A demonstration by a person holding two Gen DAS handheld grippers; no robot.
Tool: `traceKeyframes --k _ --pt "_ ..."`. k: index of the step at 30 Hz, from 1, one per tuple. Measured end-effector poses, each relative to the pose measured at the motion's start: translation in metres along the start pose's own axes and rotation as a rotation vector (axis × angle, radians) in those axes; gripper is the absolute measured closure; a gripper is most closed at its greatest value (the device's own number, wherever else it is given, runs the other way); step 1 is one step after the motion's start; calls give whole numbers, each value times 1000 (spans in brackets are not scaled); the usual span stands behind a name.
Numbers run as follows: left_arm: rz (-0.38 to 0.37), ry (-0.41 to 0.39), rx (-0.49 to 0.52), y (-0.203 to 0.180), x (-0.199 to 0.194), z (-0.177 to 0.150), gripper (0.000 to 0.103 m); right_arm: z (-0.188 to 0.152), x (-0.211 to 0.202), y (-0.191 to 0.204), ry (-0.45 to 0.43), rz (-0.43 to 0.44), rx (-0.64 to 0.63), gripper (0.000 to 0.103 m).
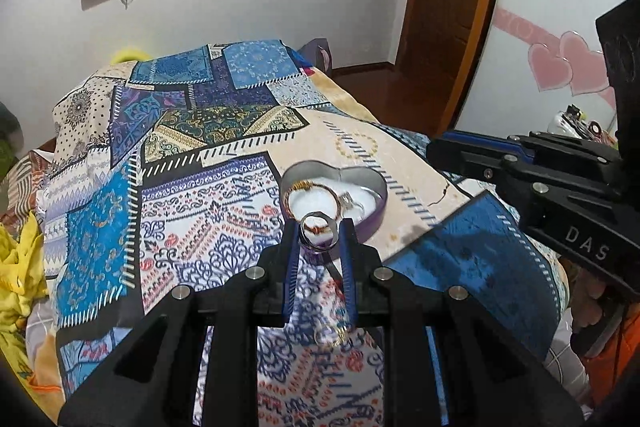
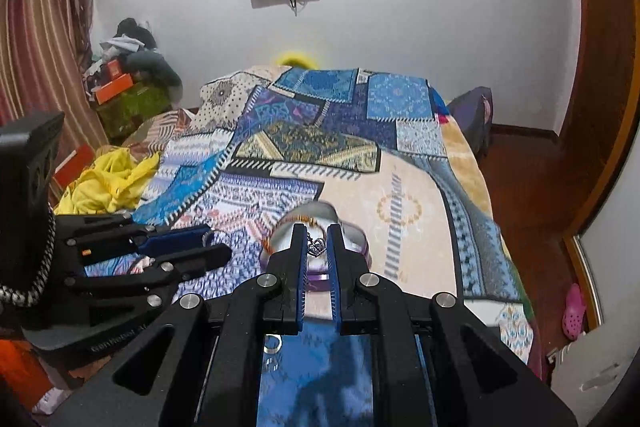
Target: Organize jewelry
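A heart-shaped tin [image 1: 372,183] with a purple wall and white lining sits on the patterned bedspread; it holds a gold bangle [image 1: 312,189] and a small silver piece [image 1: 347,201]. My left gripper [image 1: 319,233] is shut on a silver ring [image 1: 318,231], held just in front of the tin's near rim. My right gripper [image 2: 318,247] is shut on a small silver crown-shaped piece [image 2: 317,247], just above the tin [image 2: 356,239]. In the right wrist view the left gripper [image 2: 218,247] is to the left with the ring [image 2: 216,238] at its tips.
A small gold ring [image 1: 330,337] lies on the bedspread under the left gripper. A silver ring [image 2: 273,343] lies under the right gripper. Yellow cloth [image 2: 106,183] lies at the bed's left. Brown door and floor are to the right.
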State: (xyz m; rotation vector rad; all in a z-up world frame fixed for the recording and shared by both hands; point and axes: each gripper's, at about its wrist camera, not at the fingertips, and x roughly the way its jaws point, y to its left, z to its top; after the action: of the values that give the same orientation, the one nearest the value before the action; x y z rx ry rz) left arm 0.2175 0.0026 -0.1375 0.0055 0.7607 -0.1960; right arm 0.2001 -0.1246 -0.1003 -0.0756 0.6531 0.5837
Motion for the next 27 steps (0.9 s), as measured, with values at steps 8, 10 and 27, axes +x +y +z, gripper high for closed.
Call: traceKeyframes --k 8,10,27 --pt "-10 0 -6 7 18 12 84 12 21 -7 10 5 10 94" --pt "-20 11 -11 9 26 13 84 12 28 -9 25 7 9 94" --pt "-44 101 11 10 72 15 84 -1 76 -25 192 18 21 94"
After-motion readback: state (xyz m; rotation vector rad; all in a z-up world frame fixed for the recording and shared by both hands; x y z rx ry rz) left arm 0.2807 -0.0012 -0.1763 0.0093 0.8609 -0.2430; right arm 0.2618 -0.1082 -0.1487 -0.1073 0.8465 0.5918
